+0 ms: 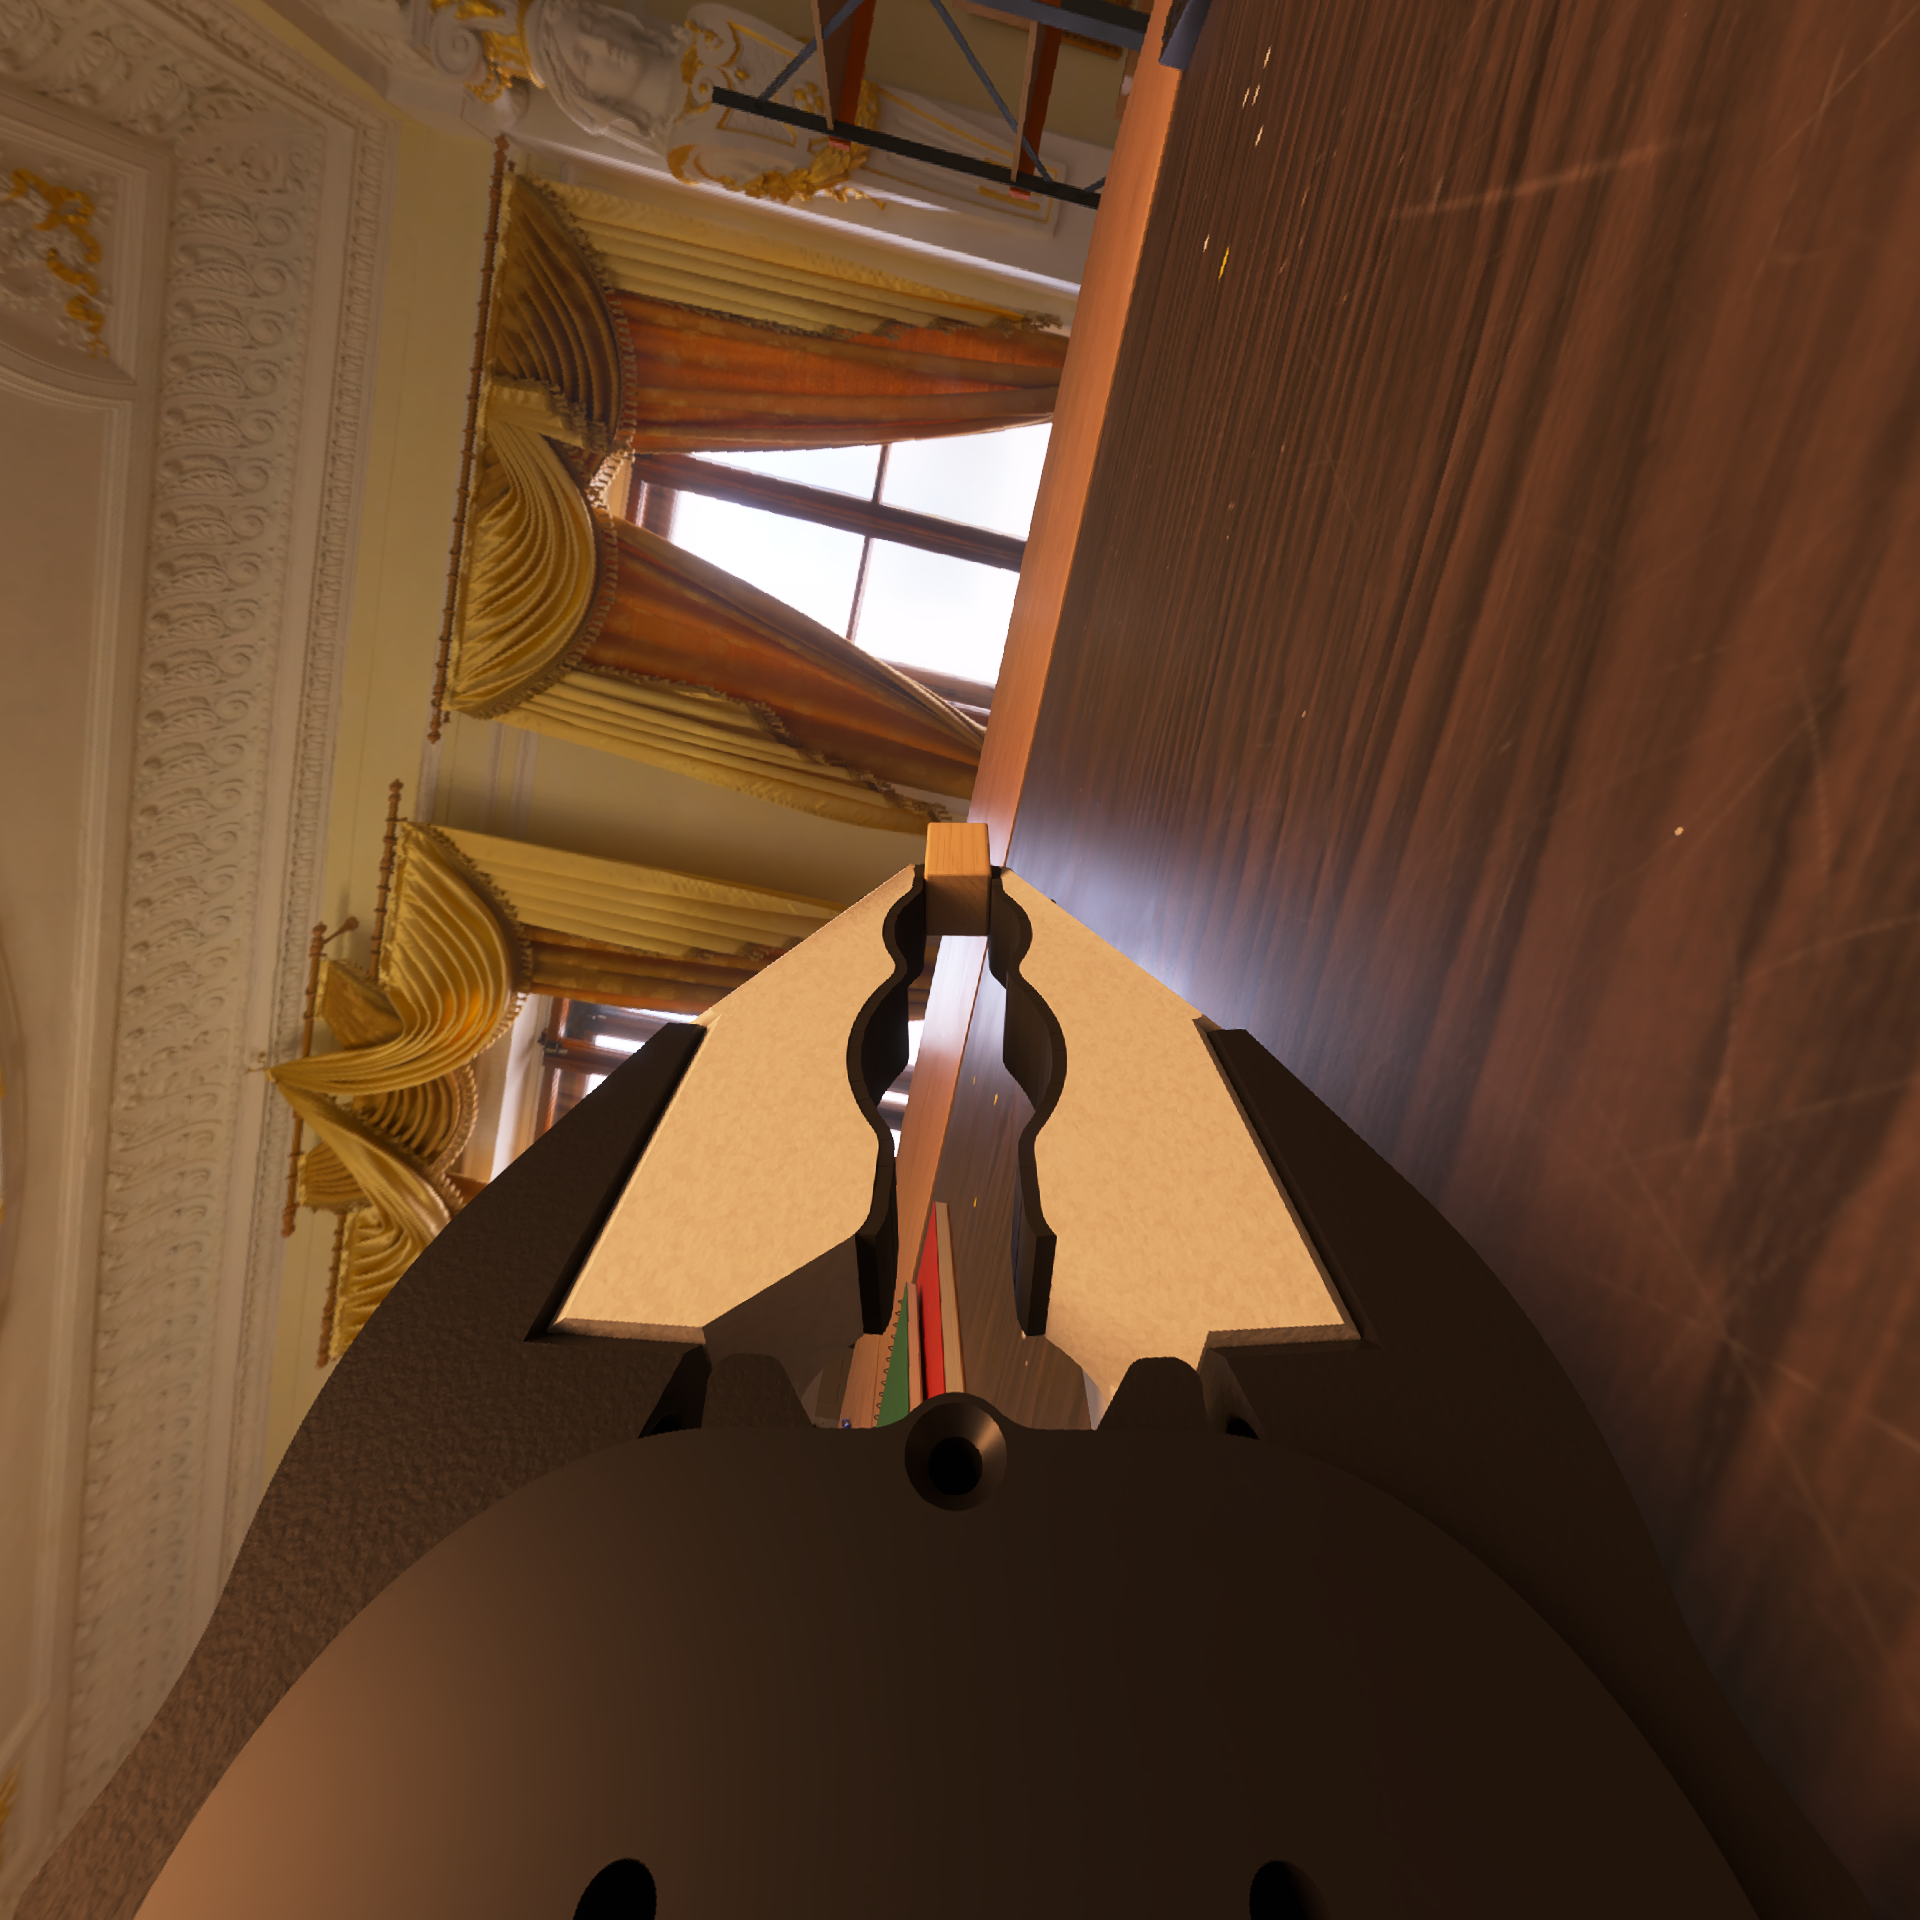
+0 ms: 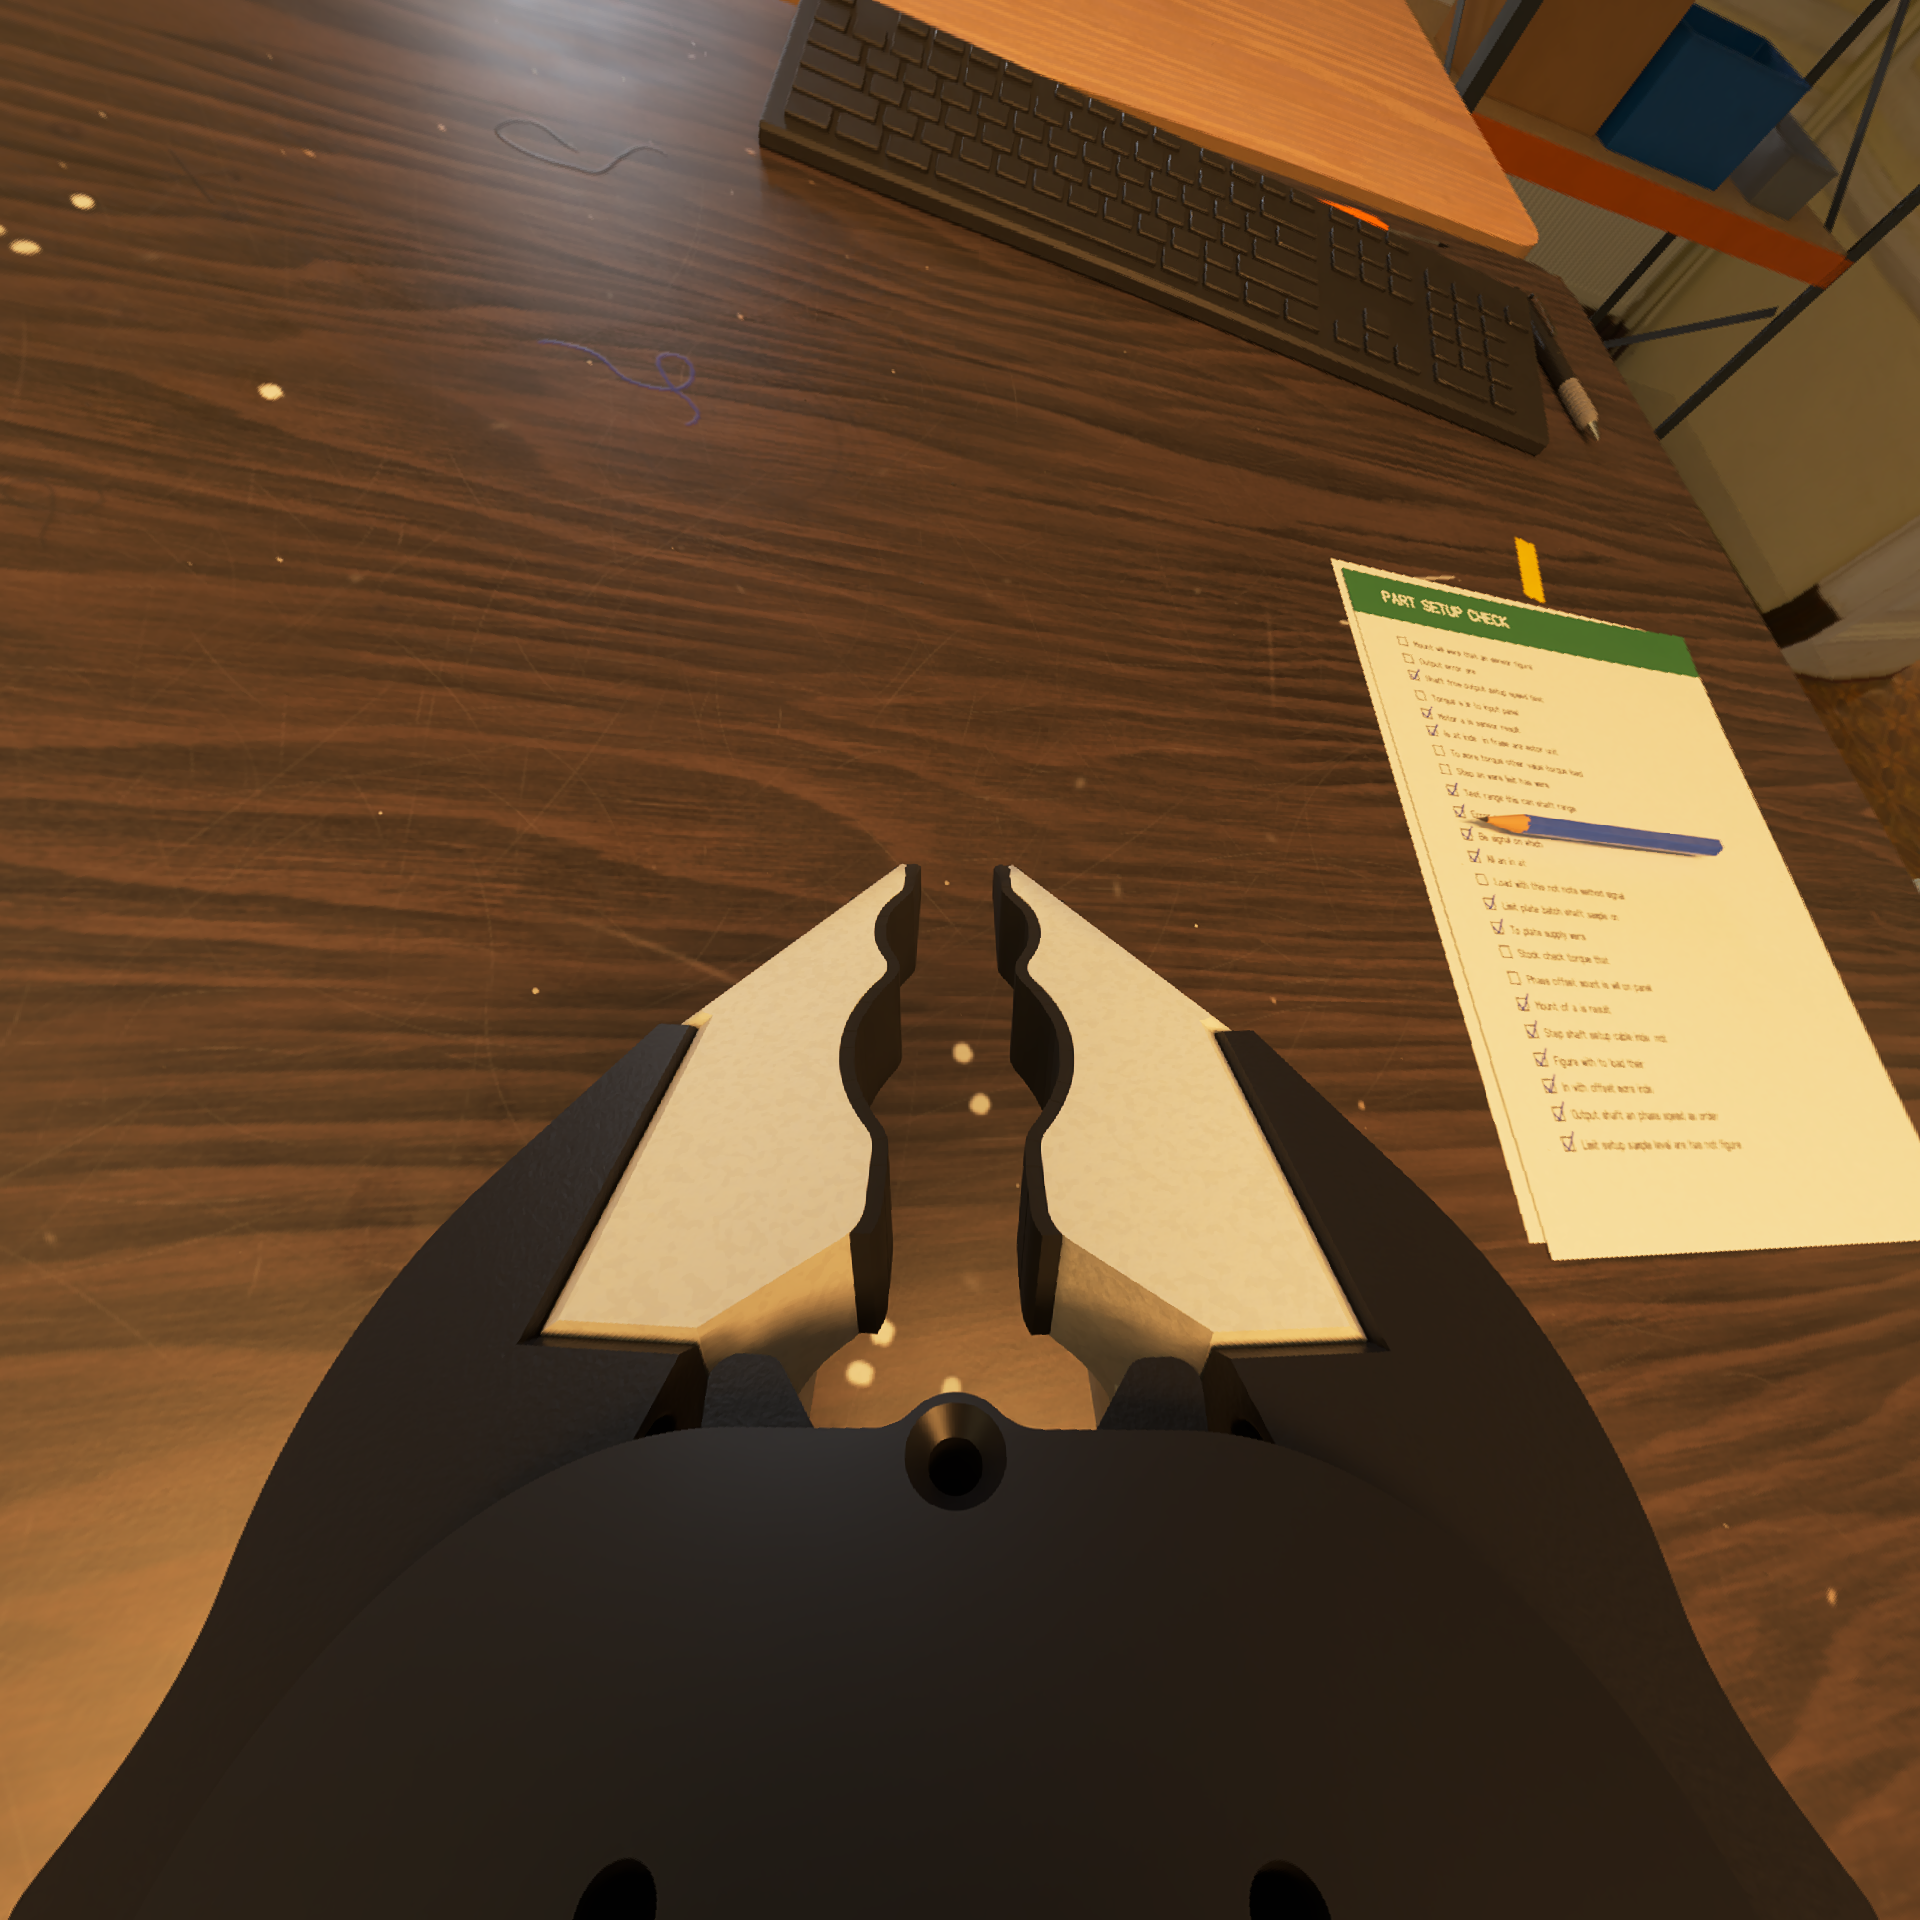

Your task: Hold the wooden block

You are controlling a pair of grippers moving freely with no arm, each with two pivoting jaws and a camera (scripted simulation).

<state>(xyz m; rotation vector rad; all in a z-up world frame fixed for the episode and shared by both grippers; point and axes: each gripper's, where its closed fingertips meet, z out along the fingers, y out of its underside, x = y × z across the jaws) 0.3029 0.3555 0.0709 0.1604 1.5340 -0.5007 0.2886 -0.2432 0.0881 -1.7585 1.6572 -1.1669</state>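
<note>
A small light wooden block [image 1: 956,883] sits pinched between the tips of my left gripper [image 1: 956,896], which is shut on it. The left wrist view is rolled on its side, so the dark wooden table [image 1: 1455,727] fills the right half of that view, and the block is held off its surface. My right gripper [image 2: 956,883] hovers above the dark table [image 2: 520,623], pointing down at it. Its jaws stand slightly apart with nothing between them. The block does not show in the right wrist view.
A black keyboard [image 2: 1143,197] lies at the far side, with a pen [image 2: 1564,374] beside its right end. A printed sheet [image 2: 1662,987] with a blue pencil [image 2: 1610,833] on it lies at the right. A light wooden board [image 2: 1247,94] sits behind the keyboard. Shelving [image 2: 1714,156] stands past the table edge.
</note>
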